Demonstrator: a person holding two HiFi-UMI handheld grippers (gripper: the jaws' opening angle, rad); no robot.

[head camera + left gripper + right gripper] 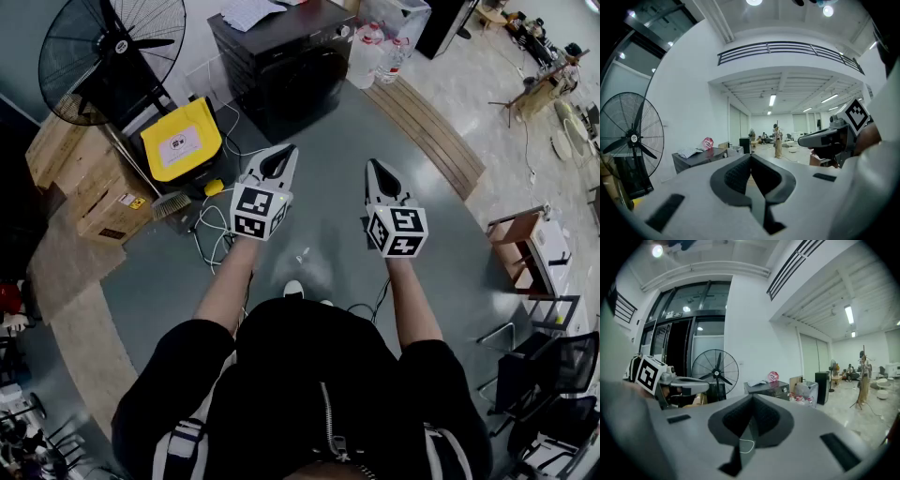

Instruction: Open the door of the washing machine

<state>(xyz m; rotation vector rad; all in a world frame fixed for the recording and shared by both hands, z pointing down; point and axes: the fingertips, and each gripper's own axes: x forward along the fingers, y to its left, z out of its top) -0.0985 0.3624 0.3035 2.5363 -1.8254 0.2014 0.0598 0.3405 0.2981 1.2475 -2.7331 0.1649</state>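
1. The washer (286,61) stands on the floor (319,216) at 12 o'clock from the person, well apart from both grippers. Papers (248,11) lie on its top.
2. Its door (314,82) is on the dark front that faces the person. Nothing swings out from that front, so the door looks shut, though the handle is too small to make out.
3. The left gripper (279,161) is held out level at about 11 o'clock. Its fingers (732,177) are pressed together with nothing between them.
4. The right gripper (377,173) is held beside it at about 1 o'clock. Its fingers (768,416) are also pressed together and empty.
5. Neither gripper touches the washer; bare floor lies between them and it.
6. A fan (103,52) stands at 10 o'clock and a yellow box (178,141) sits just at 9 o'clock of the washer. Bottles (375,52) stand at its 3 o'clock.
7. Judged from this, nothing of the task is done yet.
8. What is left is the whole of it:
   - step up to the washer
   - spread one pair of fingers
   - take the door's handle or edge
   - pull the door open
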